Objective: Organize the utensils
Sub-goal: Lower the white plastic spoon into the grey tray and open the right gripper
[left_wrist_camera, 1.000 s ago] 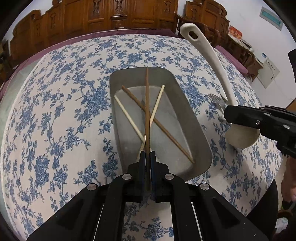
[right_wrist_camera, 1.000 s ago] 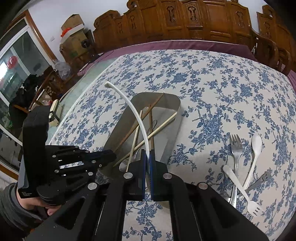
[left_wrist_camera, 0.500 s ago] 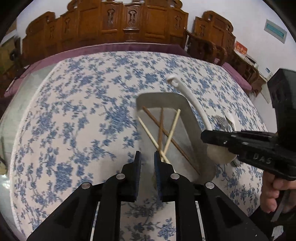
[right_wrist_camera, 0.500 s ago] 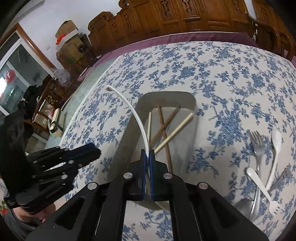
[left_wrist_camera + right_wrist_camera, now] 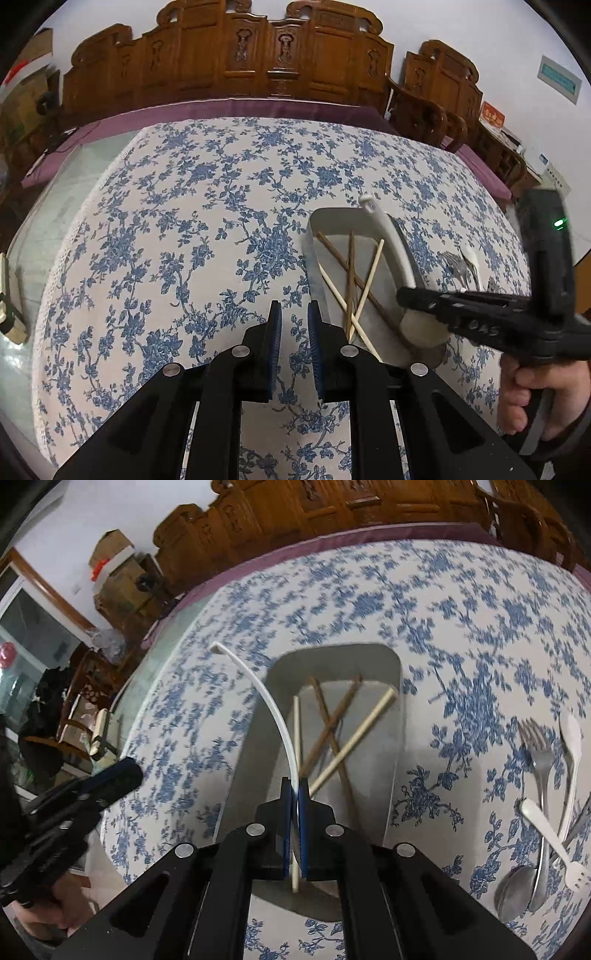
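Left wrist view first: my left gripper [image 5: 294, 314] hangs above the flower-patterned table [image 5: 177, 236] with its jaws parted by a narrow gap and nothing between them, only cloth showing through. Just to its right lies the metal tray [image 5: 397, 275], its long axis running away from me, with four chopsticks [image 5: 351, 280] crossed inside it, two dark and two pale. On the right wrist view my right gripper [image 5: 294, 792] has its jaws pinched tight on the thin handle of the white ladle [image 5: 275, 716]. That handle leaves the jaws and curves up and away to the left, so its tip points toward the far left and hangs past the tray's left rim. From the left camera I see the ladle's bowl at the near end, low over the tray's near right corner; I cannot tell whether it touches the tray. Well to the right of the tray, a metal fork [image 5: 541, 760], white plastic spoon [image 5: 570, 746], white plastic fork [image 5: 550, 840] and metal spoon [image 5: 515, 890] lie heaped on the cloth, handles mostly running toward me.
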`<state>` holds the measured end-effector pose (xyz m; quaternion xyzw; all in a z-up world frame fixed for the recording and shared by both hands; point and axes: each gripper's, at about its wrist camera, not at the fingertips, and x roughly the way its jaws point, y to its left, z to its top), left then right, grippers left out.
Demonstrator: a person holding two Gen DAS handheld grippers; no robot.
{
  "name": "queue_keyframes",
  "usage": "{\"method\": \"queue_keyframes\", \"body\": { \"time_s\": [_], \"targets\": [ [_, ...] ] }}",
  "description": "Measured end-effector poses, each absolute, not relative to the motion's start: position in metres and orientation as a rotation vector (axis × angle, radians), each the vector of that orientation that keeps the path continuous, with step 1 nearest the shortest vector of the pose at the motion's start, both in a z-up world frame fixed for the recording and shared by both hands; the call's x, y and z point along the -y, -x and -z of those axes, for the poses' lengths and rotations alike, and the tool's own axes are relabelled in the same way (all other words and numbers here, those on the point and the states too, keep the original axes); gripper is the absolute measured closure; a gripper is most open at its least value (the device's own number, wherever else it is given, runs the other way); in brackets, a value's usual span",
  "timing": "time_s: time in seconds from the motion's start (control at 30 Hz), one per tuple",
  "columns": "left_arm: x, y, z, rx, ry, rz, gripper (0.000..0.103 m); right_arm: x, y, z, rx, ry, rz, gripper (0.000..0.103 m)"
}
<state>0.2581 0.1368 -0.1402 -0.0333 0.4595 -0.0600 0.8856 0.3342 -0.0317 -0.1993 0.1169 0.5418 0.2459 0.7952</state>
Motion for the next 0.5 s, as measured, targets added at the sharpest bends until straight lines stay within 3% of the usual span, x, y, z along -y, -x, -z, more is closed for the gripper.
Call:
{"method": "queue_keyframes", "body": {
  "time_s": [0.5],
  "targets": [
    [-0.118,-0.254,0.13,-0.93,0.067,0.152,0.089,0.049,-0.333,0.183,-1.075,-0.158,-0.536,0.095]
  ]
}}
